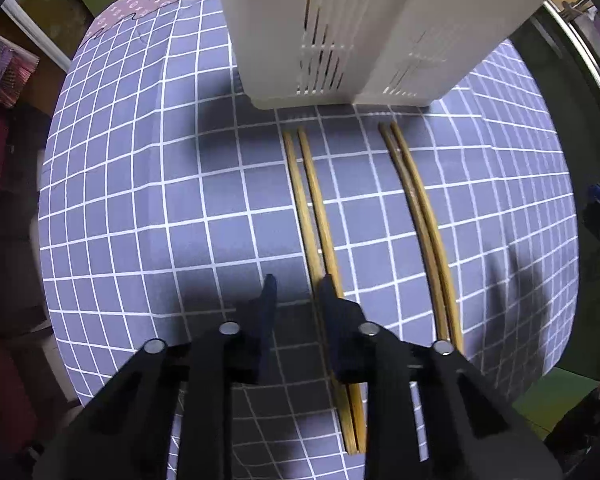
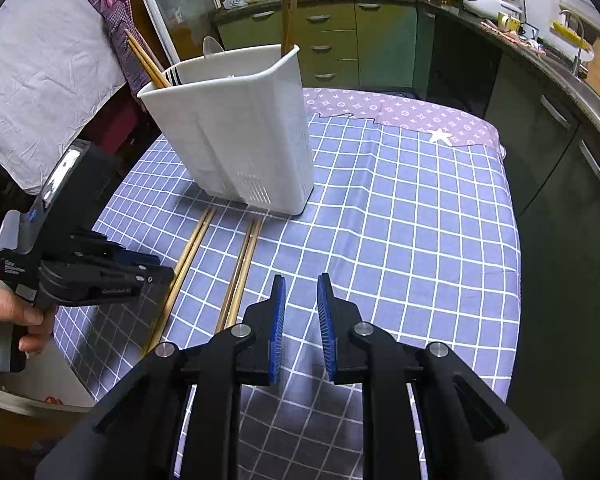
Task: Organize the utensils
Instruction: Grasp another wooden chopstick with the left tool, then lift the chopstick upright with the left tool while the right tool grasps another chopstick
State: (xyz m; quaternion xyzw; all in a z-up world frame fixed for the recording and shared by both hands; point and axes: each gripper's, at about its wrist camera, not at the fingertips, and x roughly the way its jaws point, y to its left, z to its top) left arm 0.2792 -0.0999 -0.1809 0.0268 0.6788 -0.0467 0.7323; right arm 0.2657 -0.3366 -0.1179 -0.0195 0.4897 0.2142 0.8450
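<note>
Two pairs of wooden chopsticks lie side by side on the checked cloth, in front of a white slotted utensil holder (image 1: 332, 32). In the left wrist view the lighter pair (image 1: 312, 216) runs under my open left gripper (image 1: 298, 284), its right finger over them. The darker pair (image 1: 420, 216) lies to the right. In the right wrist view my right gripper (image 2: 300, 280) is open and empty, just right of the darker pair (image 2: 244, 260); the lighter pair (image 2: 188, 256) lies by the left gripper (image 2: 156, 270). The holder (image 2: 240, 136) holds chopsticks (image 2: 144, 58).
The blue checked cloth (image 2: 400, 220) covers a table, with a purple patterned cloth (image 2: 400, 112) at the far edge. Kitchen cabinets and a counter (image 2: 340, 32) stand beyond and along the right. A white sheet (image 2: 40, 80) hangs at the left.
</note>
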